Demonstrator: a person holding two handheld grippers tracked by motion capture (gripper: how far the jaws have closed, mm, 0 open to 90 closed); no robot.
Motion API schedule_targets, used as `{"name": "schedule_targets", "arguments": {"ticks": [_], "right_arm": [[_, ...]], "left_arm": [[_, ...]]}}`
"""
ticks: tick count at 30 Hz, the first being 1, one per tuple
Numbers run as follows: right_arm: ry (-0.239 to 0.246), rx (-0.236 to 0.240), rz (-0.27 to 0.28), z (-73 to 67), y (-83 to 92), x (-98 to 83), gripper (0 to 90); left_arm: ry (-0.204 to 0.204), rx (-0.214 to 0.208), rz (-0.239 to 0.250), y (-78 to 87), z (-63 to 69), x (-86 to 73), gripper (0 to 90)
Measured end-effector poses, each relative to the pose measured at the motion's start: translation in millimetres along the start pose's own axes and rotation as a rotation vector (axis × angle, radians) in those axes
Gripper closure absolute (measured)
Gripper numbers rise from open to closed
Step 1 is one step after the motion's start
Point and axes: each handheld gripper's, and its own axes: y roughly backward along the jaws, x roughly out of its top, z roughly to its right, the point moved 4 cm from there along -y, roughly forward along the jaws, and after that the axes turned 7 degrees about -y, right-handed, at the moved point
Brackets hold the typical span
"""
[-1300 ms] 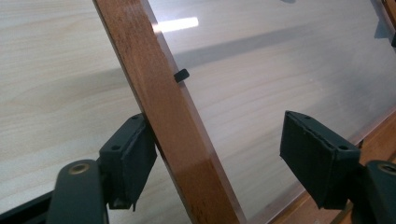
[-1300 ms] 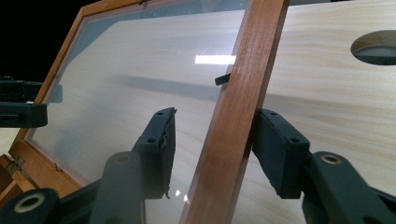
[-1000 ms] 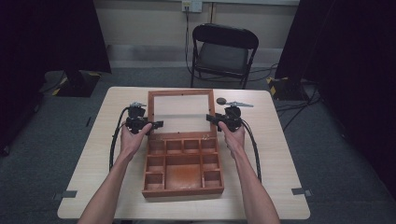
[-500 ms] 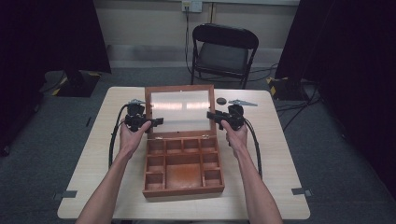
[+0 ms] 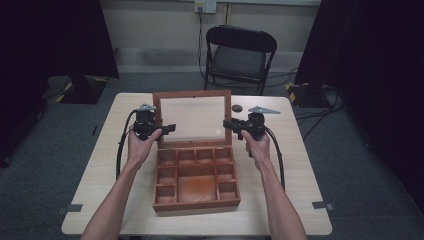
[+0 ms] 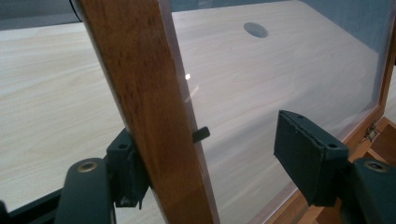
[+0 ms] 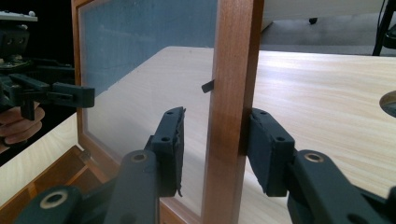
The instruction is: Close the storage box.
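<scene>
A: How is the box (image 5: 196,176) laid out?

B: It sits mid-table (image 5: 90,175), long axis toward the chair (image 5: 240,55). One glazed lid (image 5: 192,118) is raised near upright.

A: And the grippers?

B: Two. The left gripper (image 5: 169,129) is spread around the lid's left rail, one pad off the glass. The right gripper (image 5: 230,124) is closed around the right rail.

Dim room, evenly lit table, faint glare, sharp views.

No readable text, label, brand, number or sign appears in any view
</scene>
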Motion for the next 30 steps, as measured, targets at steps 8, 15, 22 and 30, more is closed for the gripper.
{"name": "schedule_targets", "arguments": {"ticks": [8, 15, 22, 30], "right_arm": [[0.055, 0.028, -0.004, -8.1, 9.8, 1.0, 59.3], [0.099, 0.009, -0.025, -15.6, 15.1, 0.5, 59.9], [0.119, 0.015, -0.044, -23.1, 12.2, 6.4, 55.1], [0.123, -0.013, -0.061, -33.2, 12.3, 8.7, 52.3]], "left_arm": [[-0.051, -0.023, 0.035, 8.8, 13.1, 3.7, 33.0], [-0.058, -0.026, 0.065, 18.2, 19.1, 3.7, 34.5], [-0.086, -0.023, 0.069, 24.4, 24.9, 2.4, 34.9], [-0.089, 0.003, 0.062, 30.5, 26.8, -6.5, 34.5]]}}
